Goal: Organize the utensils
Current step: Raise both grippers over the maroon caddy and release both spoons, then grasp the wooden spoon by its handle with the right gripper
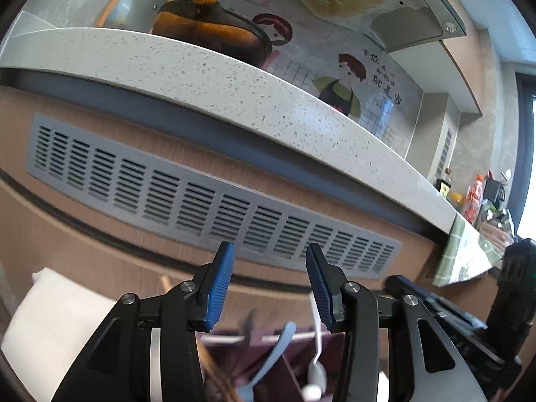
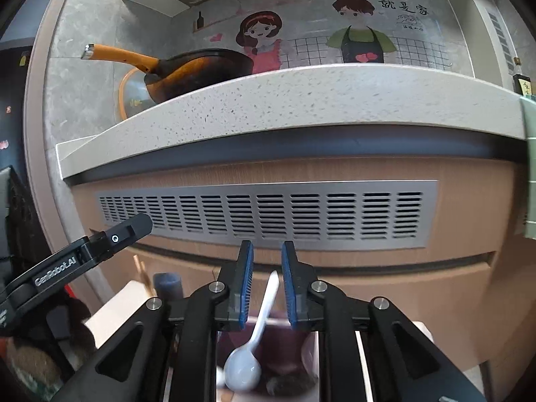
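Observation:
My left gripper [image 1: 270,248] stands open, with nothing between its blue pads. Below it a blue spoon [image 1: 274,351] and a white spoon [image 1: 316,361] lie in a dark maroon organizer box [image 1: 294,372]. My right gripper [image 2: 267,244] is open with a narrow gap. A white plastic spoon [image 2: 261,321] lies under it, bowl toward me, its handle tip showing in the gap without touching either pad. The spoon rests in a maroon compartment [image 2: 288,348]. Each gripper's black body shows at the edge of the other's view.
A speckled countertop edge [image 2: 301,100] runs overhead, with a grey vent grille [image 2: 268,214] in the wooden cabinet front below it. A wok with an orange handle [image 2: 187,70] sits on the counter. Wooden sticks [image 2: 142,274] and a dark cylinder [image 2: 167,284] stand at the left.

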`<state>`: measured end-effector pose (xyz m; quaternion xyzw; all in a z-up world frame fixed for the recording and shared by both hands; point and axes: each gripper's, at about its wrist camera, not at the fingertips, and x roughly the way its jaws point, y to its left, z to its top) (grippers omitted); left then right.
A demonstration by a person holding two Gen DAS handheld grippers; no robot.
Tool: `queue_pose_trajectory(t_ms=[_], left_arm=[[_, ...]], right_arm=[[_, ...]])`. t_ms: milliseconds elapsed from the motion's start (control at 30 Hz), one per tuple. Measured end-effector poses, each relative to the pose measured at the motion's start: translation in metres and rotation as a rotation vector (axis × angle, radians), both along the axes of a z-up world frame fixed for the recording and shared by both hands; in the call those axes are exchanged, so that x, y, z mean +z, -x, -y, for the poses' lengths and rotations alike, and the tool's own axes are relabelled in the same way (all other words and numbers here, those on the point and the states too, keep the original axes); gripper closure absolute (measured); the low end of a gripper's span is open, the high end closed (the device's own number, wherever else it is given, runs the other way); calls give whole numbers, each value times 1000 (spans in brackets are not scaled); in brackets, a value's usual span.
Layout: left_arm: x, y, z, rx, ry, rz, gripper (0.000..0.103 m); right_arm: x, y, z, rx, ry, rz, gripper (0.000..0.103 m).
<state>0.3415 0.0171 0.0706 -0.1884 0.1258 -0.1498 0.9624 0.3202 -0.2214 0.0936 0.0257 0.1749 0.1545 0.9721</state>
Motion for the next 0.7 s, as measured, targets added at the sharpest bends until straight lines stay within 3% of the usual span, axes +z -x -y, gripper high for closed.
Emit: queue_pose_trajectory(t_ms=[233,300,467,600,700], left_arm=[[-20,45,-21,57,-43,-122,57],[-30,61,-21,55,-70,-159,57],[-63,105,-13,10,-166,-304,57],[-94,134,-9,-36,-247,-424,57],[-107,149,-9,-63,-295,-472,57]], right_arm=[[-15,51,0,58,91,-63,83],[-30,62,-6,97,109,-119,83],[-95,81,-28,211,133,-393,82],[-126,80,-41,216,136,-487,82],[-138,64,-49,186,163,-507,82]])
